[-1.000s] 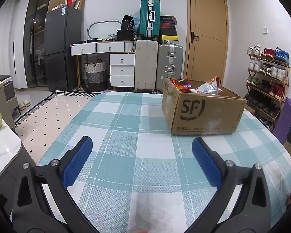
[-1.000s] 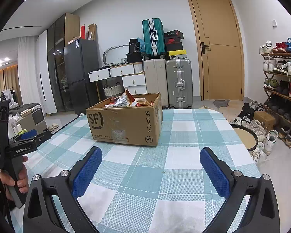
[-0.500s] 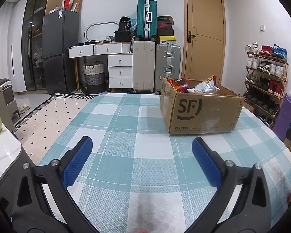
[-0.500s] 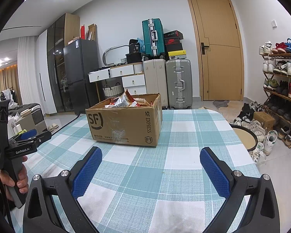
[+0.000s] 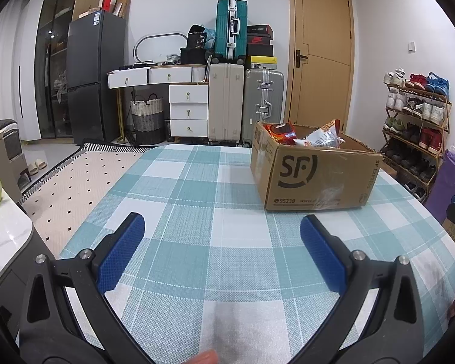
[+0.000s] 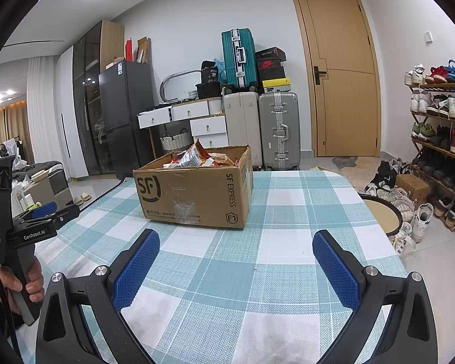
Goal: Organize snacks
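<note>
Left wrist view is showing the checked tablecloth (image 5: 197, 242) spreading wide, with the cardboard box (image 5: 312, 179) sitting far right on it, long side facing the camera, top open upward. Snack bags (image 5: 321, 136) are poking out of it, one red, one silvery. Both the left gripper (image 5: 221, 236) and right gripper (image 6: 236, 251) are hovering with jaws wide apart, holding nothing.

Left gripper (image 5: 222, 250) level and low over the bench, blue-padded jaws spread wide and empty, right gripper (image 6: 236, 262) likewise — jaws wide apart, nothing between them, a hand (image 6: 27, 282) wrapped round the left gripper's grey handle, seen from the right wrist view
</note>
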A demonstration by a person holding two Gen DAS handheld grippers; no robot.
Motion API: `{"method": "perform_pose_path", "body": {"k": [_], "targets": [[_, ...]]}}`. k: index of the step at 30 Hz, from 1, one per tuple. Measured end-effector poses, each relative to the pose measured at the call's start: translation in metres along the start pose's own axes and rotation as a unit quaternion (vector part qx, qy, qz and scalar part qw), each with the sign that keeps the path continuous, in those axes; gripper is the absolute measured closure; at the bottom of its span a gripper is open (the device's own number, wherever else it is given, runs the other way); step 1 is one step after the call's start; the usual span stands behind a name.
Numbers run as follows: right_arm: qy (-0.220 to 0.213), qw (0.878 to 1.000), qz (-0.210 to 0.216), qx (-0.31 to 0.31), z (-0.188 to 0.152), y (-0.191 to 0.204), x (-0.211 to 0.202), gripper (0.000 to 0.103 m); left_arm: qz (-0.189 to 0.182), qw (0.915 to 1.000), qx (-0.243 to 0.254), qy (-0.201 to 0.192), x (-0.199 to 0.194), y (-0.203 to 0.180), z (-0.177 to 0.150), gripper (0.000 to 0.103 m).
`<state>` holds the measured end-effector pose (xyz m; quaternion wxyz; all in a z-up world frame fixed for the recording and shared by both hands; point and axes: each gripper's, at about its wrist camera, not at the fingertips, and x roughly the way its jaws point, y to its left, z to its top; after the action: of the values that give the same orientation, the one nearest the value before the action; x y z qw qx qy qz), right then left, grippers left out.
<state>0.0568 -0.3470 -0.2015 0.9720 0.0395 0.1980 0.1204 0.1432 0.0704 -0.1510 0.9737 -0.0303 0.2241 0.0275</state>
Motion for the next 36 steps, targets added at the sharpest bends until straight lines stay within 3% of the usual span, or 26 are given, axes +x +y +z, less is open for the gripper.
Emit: {"method": "perform_pose_path", "body": {"k": [36], "targets": [[0.000,1.000,-0.003,0.001,-0.0020,-0.0036,-0.0005,0.000,-0.013,0.9998,0.011,-0.004,0.0005,-0.0053,-0.0016,0.001]]}}
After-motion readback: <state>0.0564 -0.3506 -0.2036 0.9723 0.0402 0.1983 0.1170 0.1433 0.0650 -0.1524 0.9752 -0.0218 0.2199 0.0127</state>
